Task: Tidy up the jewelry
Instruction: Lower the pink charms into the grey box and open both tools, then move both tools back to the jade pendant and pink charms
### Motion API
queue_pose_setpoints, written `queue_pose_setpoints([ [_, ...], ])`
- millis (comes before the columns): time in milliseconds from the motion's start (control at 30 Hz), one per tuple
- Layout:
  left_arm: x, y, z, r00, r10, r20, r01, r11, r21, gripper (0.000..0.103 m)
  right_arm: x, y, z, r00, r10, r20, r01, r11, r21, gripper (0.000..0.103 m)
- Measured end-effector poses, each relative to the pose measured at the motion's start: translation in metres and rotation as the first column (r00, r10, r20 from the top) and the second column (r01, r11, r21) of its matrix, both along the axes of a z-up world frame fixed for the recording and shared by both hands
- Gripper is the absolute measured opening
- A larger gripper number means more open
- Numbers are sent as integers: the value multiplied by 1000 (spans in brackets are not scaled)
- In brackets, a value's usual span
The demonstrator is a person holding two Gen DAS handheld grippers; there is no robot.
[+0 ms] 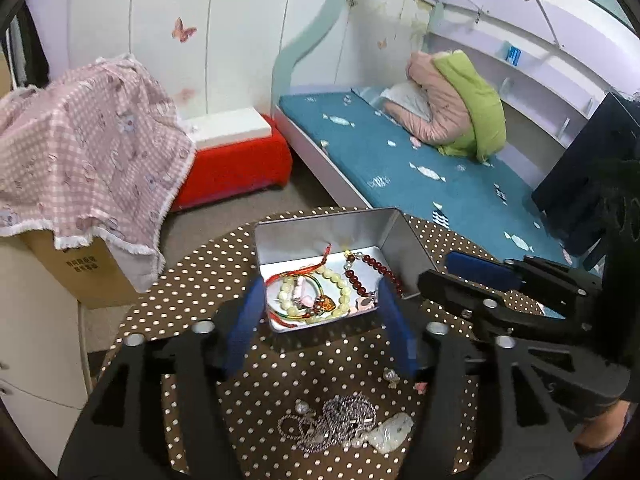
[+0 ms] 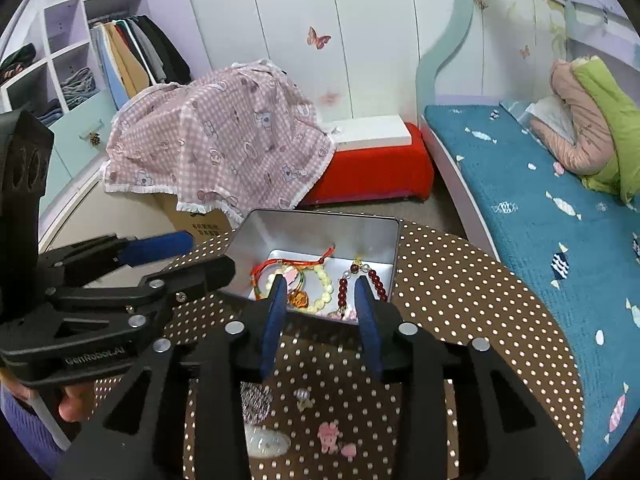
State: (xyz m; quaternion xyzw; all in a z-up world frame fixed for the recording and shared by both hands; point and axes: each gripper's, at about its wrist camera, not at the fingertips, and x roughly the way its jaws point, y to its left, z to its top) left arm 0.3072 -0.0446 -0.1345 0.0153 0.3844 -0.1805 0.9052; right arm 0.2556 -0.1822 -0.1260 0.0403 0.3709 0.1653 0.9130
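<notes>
Brown polka-dotted tablecloth (image 1: pixel 328 364) across the lower half of both views, soft and matte under everything else. Centre of frame: rectangular silver metal tin (image 1: pixel 320 232), smooth-walled, lid off, already holding a dark red round-bead bracelet (image 1: pixel 374 266), a pale yellow-green bead bracelet (image 1: pixel 316 292) and red-and-green braided cord bracelets (image 1: pixel 296 276), all loosely overlapped.

Lower centre of the left wrist view: tangled silver chain necklace (image 1: pixel 332 424) with a white carved jade-like pendant (image 1: pixel 390 430) touching its right edge, small pearl-like earrings (image 1: pixel 302 407) just beside. Bottom of the right wrist view: small pink flat charms (image 2: pixel 334 438) on the cloth.

Left gripper (image 1: pixel 320 320), blue-padded, spread wide with nothing between the pads, poised above the tin's near edge. Right gripper (image 2: pixel 322 316), partly parted, likewise empty, framing the tin's near wall.

Judged: sorting roughly half done, bracelets deposited, loose pieces on the cloth not yet collected. Next move likely calls for dropping back toward the chain pile; fine slippery links and small studs demand a low, precise pinch, with a risk of dragging the tangle or leaving the pendant behind.
</notes>
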Motion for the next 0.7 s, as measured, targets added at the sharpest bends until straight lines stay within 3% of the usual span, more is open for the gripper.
queue_pose_setpoints([
  [33, -7, 2, 3, 1000, 6, 20, -6, 1000, 1, 76, -7, -2, 3, 1000, -1, 9, 1, 1000, 0, 39],
  [200, -42, 12, 14, 995, 32, 93, -32, 999, 2, 85, -36, -8, 15, 999, 3, 48, -3, 1000, 4, 46],
  [333, -66, 17, 17, 992, 40, 118, -38, 999, -15, 85, -64, -15, 21, 997, -3, 81, 2, 1000, 6, 56],
  [533, -105, 11, 8, 986, 46, 163, -48, 999, 9, 85, -94, -20, 14, 995, -9, 100, 11, 1000, -20, 58],
  [700, -123, 0, -15, 992, 12, 123, -12, 1000, 2, 85, -110, -26, -4, 996, -24, 84, 28, 999, -40, 59],
])
